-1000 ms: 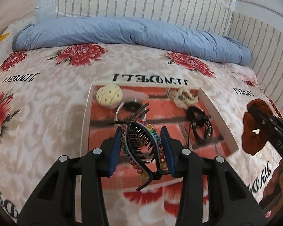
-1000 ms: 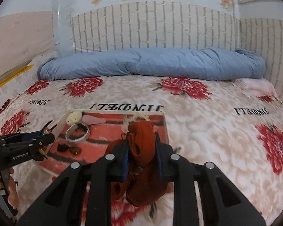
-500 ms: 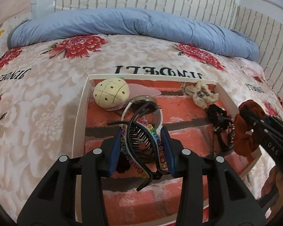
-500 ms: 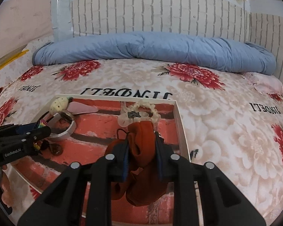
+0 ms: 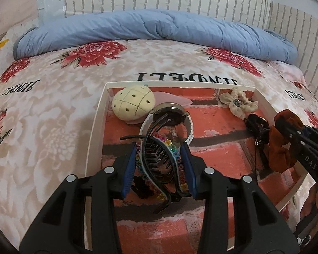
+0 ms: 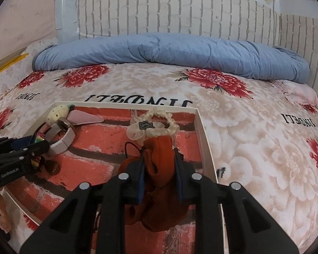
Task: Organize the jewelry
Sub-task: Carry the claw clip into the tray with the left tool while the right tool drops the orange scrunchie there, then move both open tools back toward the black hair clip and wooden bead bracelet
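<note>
Rust-orange velvety scrunchie, soft and bunched into folds, pinched between the blue-padded jaws of the right gripper, hanging limp over the right half of the tray. Black plastic claw clip, toothed like a comb and edged with rows of small rainbow-coloured beads, clamped in the jaws of the left gripper, curved arms poking out front and back, held over the left half of the same tray. Shallow white rim, rectangular, with a printed red-brick pattern lining the floor. Inside, at the far left corner: round cream cushion-like piece, stitched in a grid with dark dots, resting on a flat pink shape. Just beside it, a round-faced metal watch on a glossy white link band. Near the far rim, a cream satin scrunchie, ruffled, with a small dark label. By the right rim, a tangle of thin black elastic. Two dark glossy rounded pieces low on the left, too dim to name. All on a bed under a plush beige cover embossed with blooms, printed with red flowers and black lettering; puffy blue quilt rolled along the far edge below a pale brick-patterned wall.
</note>
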The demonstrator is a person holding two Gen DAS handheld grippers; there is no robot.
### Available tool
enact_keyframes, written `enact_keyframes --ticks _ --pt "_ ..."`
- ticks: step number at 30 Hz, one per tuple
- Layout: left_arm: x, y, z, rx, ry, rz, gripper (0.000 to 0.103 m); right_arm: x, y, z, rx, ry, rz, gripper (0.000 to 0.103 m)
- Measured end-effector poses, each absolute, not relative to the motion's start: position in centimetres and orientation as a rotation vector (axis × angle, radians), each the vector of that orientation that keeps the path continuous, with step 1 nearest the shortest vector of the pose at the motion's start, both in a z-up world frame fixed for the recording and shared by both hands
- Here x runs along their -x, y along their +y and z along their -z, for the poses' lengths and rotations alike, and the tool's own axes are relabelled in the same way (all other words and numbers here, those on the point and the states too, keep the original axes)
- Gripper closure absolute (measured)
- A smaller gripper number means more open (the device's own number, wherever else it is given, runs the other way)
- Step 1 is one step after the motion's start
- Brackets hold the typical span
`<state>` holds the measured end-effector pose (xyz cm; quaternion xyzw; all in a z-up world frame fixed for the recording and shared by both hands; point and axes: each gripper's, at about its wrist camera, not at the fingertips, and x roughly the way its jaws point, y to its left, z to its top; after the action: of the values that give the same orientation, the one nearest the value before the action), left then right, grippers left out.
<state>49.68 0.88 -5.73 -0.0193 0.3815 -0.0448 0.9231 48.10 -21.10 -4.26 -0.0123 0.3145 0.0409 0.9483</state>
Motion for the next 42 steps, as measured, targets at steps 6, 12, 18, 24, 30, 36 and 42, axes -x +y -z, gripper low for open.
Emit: enact_keyframes --ticks 6,12,18,24,30,36,42 --pt "-49.7 0.7 5.9 0.013 0.768 0.072 0.062 -48.7 -21.3 5.2 0.02 0.665 -0.068 0.079" --pt "-49.6 -0.1 6.4 -0.021 0.774 0.077 0.06 -49.1 -21.2 5.7 0.023 0.693 -0.076 0.071" --pt "-49.5 -0.2 6.1 0.004 0.78 0.093 0.058 -49.0 -21.3 5.7 0.024 0.702 -0.069 0.054" --pt "-48.2 -0.4 4.6 0.006 0.723 0.108 0.036 -47.9 -22.2 4.0 -0.022 0.655 -0.074 0.035" --pt "-46.2 -0.4 2.1 -0.019 0.64 0.074 0.008 -46.1 -23.0 2.1 -0.045 0.6 -0.057 0.015" --pt "-43.7 0.7 -0.1 0.004 0.626 0.031 0.005 -42.9 -23.7 0.1 -0.042 0.579 -0.027 0.008" --pt "-40.1 2.1 -1.5 0.011 0.658 -0.018 0.005 -37.6 -24.3 -0.7 0.018 0.565 0.011 0.005"
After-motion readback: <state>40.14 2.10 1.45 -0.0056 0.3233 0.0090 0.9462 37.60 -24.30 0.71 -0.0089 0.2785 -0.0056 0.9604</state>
